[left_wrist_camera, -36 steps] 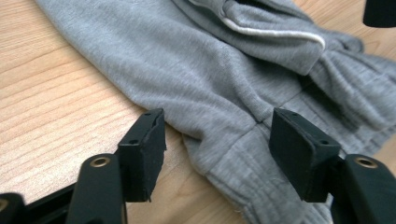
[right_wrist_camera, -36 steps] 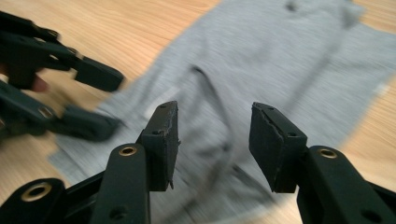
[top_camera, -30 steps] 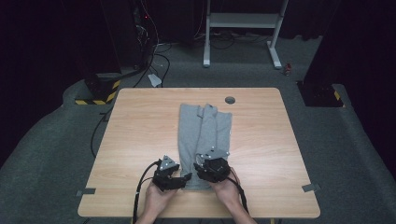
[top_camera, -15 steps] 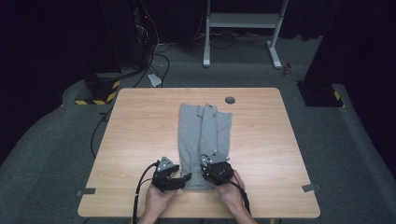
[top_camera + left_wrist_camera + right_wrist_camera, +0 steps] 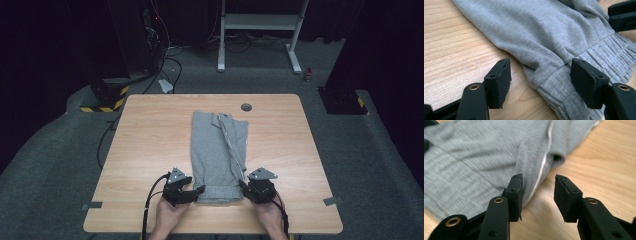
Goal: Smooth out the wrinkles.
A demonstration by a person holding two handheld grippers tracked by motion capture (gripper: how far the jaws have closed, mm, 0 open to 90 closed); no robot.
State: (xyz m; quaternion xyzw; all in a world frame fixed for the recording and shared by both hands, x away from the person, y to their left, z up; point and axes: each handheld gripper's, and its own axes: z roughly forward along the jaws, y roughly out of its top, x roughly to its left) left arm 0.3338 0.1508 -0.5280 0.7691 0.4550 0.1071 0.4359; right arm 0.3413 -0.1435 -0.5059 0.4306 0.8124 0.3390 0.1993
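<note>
While the grey garment lies folded long and narrow down the middle of the desk, both hands sit at its near hem. Left tongs are spread wide around the ribbed corner, cloth between the jaws but the pads aren't pinching it. Right tongs have just been closing and now stand partly open at the other corner, one pad right against the seamed edge, the other over bare wood.
</note>
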